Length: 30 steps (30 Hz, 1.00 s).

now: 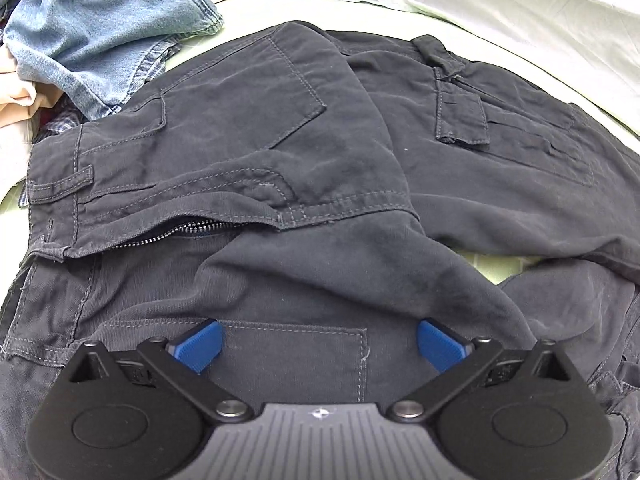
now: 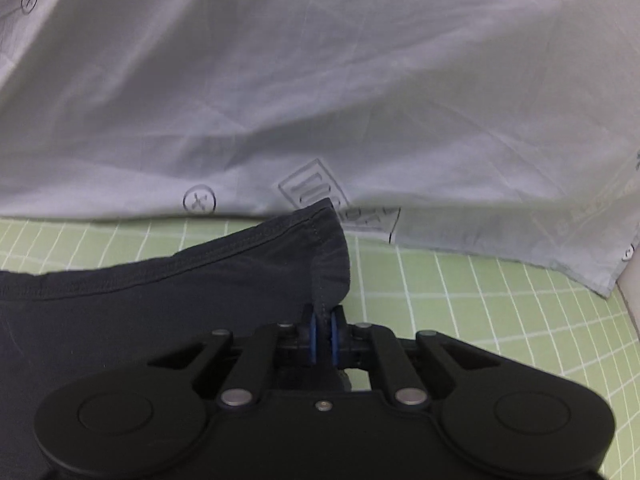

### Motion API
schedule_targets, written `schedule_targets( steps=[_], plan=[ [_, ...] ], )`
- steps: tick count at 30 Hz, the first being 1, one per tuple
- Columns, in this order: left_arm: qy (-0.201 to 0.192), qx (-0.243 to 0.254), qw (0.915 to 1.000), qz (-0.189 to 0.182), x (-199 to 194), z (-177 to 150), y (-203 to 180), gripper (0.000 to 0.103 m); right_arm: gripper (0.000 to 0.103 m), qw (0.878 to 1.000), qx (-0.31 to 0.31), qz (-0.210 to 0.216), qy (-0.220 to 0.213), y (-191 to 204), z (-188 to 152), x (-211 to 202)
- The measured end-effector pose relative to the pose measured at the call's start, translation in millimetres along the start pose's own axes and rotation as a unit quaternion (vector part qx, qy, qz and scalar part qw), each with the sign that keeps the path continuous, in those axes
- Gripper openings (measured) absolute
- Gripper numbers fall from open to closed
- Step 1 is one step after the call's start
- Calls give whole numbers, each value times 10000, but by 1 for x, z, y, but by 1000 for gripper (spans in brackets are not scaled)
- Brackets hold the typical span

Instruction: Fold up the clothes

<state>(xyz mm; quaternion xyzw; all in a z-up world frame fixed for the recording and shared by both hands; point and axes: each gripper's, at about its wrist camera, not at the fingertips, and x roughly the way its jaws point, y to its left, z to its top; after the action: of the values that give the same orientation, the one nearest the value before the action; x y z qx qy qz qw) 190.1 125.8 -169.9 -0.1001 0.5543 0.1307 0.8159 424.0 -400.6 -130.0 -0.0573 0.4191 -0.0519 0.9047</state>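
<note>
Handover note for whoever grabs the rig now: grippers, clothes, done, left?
Left gripper: open, hovering over the dark trousers, holding nothing.
Right gripper: shut on the trouser leg hem, over the green grid mat.
Trousers lie bunched on the mat, one half partly folded over, zipper open.
Unfolded pile with blue jeans sits far left; pale printed sheet behind.
Done: first fold only started.
Left: flatten, finish the trousers, then the pile.

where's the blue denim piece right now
In the left wrist view, the blue denim piece lies crumpled at the upper left on a heap of other clothes, just beyond the waistband of the dark trousers.
</note>
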Motion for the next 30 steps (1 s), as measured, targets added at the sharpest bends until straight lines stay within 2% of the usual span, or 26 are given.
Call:
schedule_targets(
  steps=[1, 3, 4, 5, 8, 12, 14, 15, 18, 23, 24, 25, 28, 30],
  plan=[
    [-7, 1, 10000, 0, 0, 0, 0, 103, 8, 10000, 3, -64, -70, 3, 2, -2],
    [-34, 1, 10000, 0, 0, -1, 1, 103, 21, 9996, 9, -191, -209, 8, 6, -7],
    [-51, -1, 10000, 1, 0, -1, 1, 103, 44, 9993, 12, -254, -278, 11, 9, -9],
    [-67, -3, 10000, 1, 0, -2, 1, 103, 57, 9989, 15, -318, -348, 14, 11, -11],
    [-152, -16, 9999, 9, -1, -5, 0, 103, 60, 9974, 47, -494, -531, 22, 15, -18],
    [-243, -39, 9997, 19, -2, -7, -1, 103, 60, 9967, 681, -384, -217, 14, -47, -52],
    [-224, -16, 9997, 26, -3, -7, -1, 103, 60, 9914, 1236, -421, -76, 5, -78, -70],
    [-211, -2, 9998, 29, -3, -8, -1, 103, 60, 9871, 1546, -422, -2, 0, -95, -79],
    [-133, 154, 9997, 99, -5, -15, -2, 103, 60, 9630, 2685, -78, 222, -13, -143, -95],
    [-51, 383, 9992, 136, -11, -31, -4, 103, 59, 9243, 3724, 654, 513, -8, -181, -100],
    [-27, 435, 9990, 133, -12, -35, -4, 103, 59, 9211, 3796, 684, 527, -4, -181, -102],
    [-7, 484, 9987, 132, -14, -39, -4, 103, 59, 9192, 3836, 706, 540, 0, -180, -102],
    [20, 636, 9979, 132, -19, -50, -5, 103, 56, 9329, 3513, 606, 518, 15, -171, -98],
    [-17, 719, 9973, 123, -21, -57, -5, 103, 55, 9339, 3500, 538, 494, 19, -166, -94]
  ],
)
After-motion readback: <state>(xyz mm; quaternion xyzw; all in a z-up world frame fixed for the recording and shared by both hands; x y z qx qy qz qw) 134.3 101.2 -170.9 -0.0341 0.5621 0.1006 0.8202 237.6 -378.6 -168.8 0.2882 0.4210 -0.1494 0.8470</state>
